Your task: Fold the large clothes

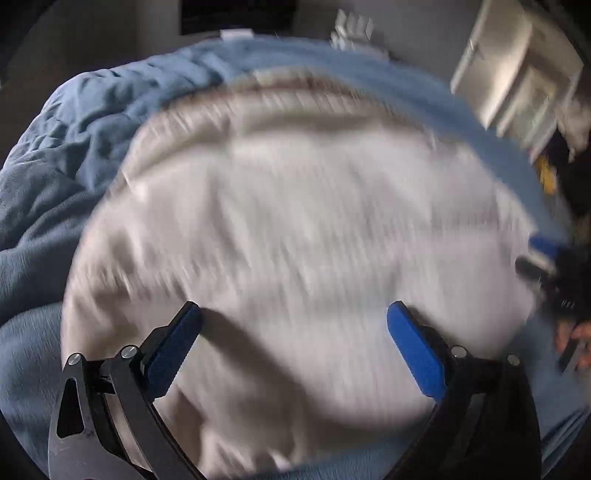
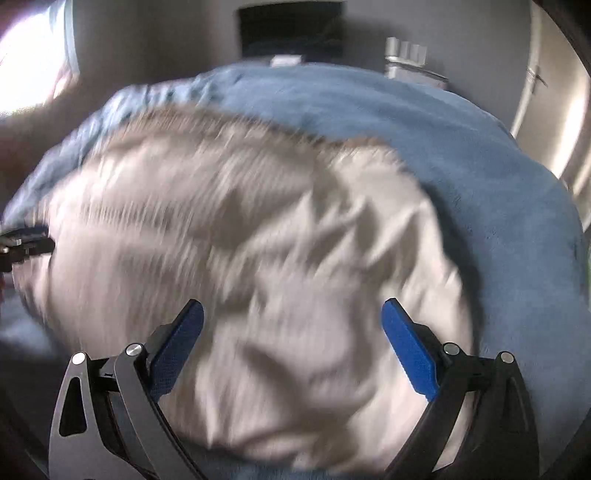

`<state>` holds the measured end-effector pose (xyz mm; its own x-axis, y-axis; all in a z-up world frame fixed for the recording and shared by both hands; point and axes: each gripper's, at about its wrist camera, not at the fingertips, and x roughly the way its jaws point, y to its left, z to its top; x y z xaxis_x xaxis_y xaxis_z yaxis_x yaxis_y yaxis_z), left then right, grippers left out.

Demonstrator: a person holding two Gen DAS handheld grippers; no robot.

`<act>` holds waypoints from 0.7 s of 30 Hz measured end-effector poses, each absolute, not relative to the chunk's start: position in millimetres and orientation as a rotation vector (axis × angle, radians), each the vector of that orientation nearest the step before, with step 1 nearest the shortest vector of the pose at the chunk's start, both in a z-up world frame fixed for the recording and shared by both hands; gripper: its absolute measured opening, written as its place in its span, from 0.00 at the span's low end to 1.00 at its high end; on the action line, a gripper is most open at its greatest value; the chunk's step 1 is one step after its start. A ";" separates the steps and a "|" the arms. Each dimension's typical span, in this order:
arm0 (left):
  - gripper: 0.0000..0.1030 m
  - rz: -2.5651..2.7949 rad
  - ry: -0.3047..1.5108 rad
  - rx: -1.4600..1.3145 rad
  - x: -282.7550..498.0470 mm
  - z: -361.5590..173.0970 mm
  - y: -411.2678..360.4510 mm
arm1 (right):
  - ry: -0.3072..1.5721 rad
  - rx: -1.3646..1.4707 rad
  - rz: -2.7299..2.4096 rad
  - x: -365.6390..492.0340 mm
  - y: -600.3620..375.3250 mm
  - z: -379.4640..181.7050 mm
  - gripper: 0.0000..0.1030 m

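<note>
A large cream-white garment (image 1: pixel 295 229) lies spread on a blue blanket (image 1: pixel 74 155); it also shows in the right wrist view (image 2: pixel 258 251), wrinkled and blurred by motion. My left gripper (image 1: pixel 294 317) is open and empty above the garment's near part. My right gripper (image 2: pixel 292 315) is open and empty above the garment's near right part. The right gripper shows at the right edge of the left wrist view (image 1: pixel 546 266), the left gripper at the left edge of the right wrist view (image 2: pixel 26 243).
The blue blanket (image 2: pixel 480 166) covers a bed. White furniture (image 1: pixel 517 74) stands at the far right, a door (image 2: pixel 554 110) on the right, a bright window (image 2: pixel 29 66) on the left, a dark screen (image 2: pixel 291 29) on the far wall.
</note>
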<state>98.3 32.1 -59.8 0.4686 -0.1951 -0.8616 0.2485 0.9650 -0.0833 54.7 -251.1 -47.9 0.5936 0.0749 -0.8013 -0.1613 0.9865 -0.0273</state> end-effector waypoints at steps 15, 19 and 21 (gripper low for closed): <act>0.94 -0.234 0.949 -0.112 114.1 -26.0 75.8 | 0.919 0.075 0.083 75.6 -302.7 -16.3 0.89; 0.94 -0.109 0.906 -0.113 150.4 -5.9 120.1 | 0.941 0.024 0.049 120.7 -328.7 -6.8 0.89; 0.94 -0.076 0.923 -0.157 175.7 -9.7 146.7 | 0.966 -0.001 0.056 132.0 -339.2 -8.3 0.89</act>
<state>175.7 146.7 -9.7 0.6019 -0.1331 -0.7874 -0.0016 0.9858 -0.1678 132.0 -339.2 -8.3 0.5674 0.0475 -0.8221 -0.0485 0.9985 0.0242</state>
